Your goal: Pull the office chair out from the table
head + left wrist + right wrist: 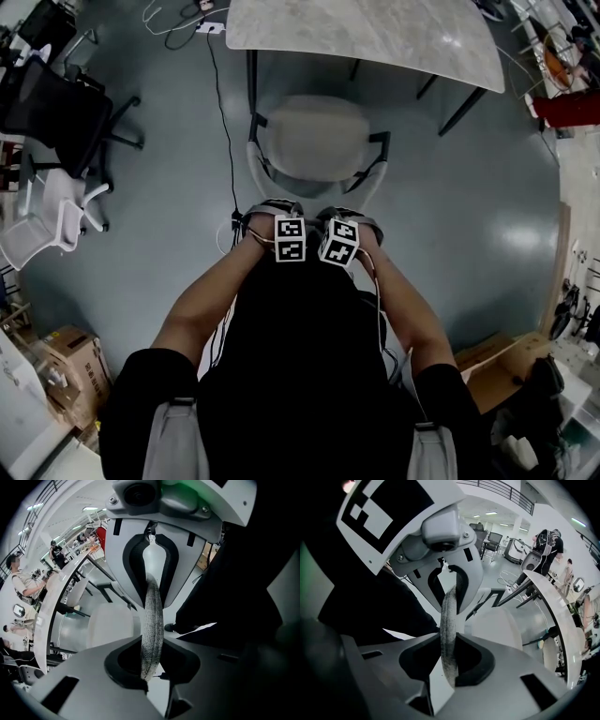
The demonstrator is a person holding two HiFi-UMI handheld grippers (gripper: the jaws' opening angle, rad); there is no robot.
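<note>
Grey woven rim clamped in both my grippers

Jaws of my left gripper (pixel 270 210) and right gripper (pixel 352 217) are partly closed, each pinching the backrest top edge (pixel 153 620) of the office chair (pixel 317 136), side by side. Seat front is just beside the marble table (pixel 375 33) edge. Open floor (pixel 487 216) either side; cable (pixel 225 122) runs left of the seat, black chair (pixel 66 112) far left.

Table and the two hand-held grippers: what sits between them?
The office chair, seen in the head view; the left hand-held gripper and right hand-held gripper clamp its backrest.
</note>
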